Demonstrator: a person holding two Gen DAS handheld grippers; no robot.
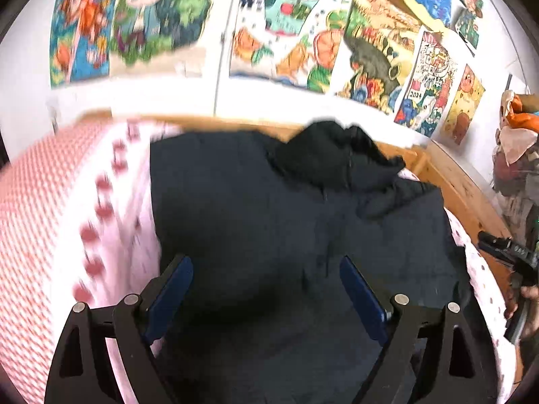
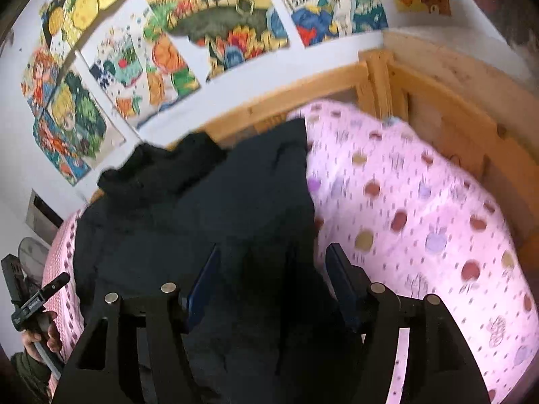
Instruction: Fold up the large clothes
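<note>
A dark navy jacket [image 1: 269, 222] is seen spread over the pink patterned bedsheet [image 2: 421, 208], with its black hood [image 1: 337, 155] bunched at the end nearest the wooden bed frame [image 2: 303, 101]. Relative to that frame, the garment's body runs away from the wall-side rail towards both cameras, and its hood end just reaches the rail.

The left gripper [image 1: 266, 296] is held above the jacket's near part with its blue pads [image 1: 171, 289] spread wide; nothing is pinched between them. The right gripper [image 2: 269, 286] is seen over the jacket's edge farthest from the left gripper, jaws parted to a middling width, and no cloth is seen pressed by its pads (a dark ridge of fabric does lie below the gap, but it is not clamped).

As for progress: the sides appear to have been brought in already, since the garment lies as a fairly narrow, long panel with doubled layers along the edge under the right gripper. The lengthwise fold is judged to be outstanding, and the hood is not yet tucked flat. With both claws free of the cloth, a fresh grasp is judged to be needed before anything more is folded.
</note>
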